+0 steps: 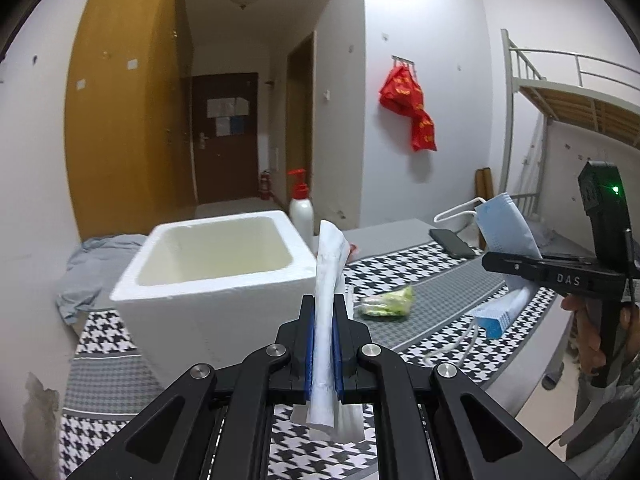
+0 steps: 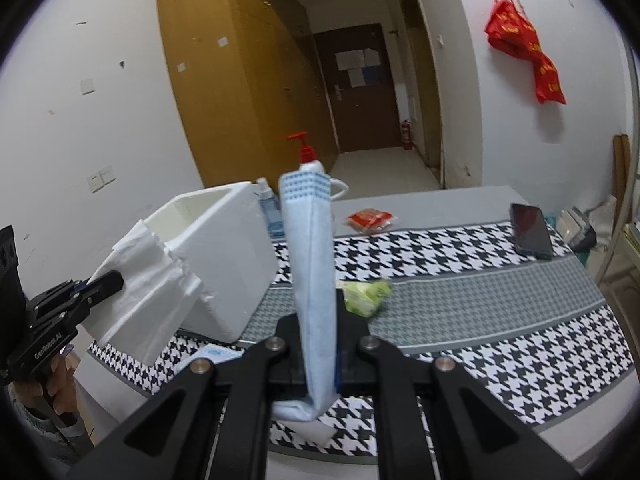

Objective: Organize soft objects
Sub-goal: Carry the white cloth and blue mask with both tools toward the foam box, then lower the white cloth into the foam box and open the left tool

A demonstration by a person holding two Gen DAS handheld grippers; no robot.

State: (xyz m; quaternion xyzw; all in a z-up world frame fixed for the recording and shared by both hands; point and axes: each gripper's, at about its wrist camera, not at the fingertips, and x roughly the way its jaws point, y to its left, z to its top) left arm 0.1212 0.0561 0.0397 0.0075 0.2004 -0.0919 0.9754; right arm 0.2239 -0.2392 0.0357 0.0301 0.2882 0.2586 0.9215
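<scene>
Foam box: open-topped, on the houndstooth table. Left tongs: pinching a white tissue pack just right of the box. Right tongs: pinching a blue face mask, farther right of it. Green packet: lying right of the box.

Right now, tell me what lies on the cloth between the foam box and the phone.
A green packet, alone on the cloth; the right wrist view shows it best.
</scene>
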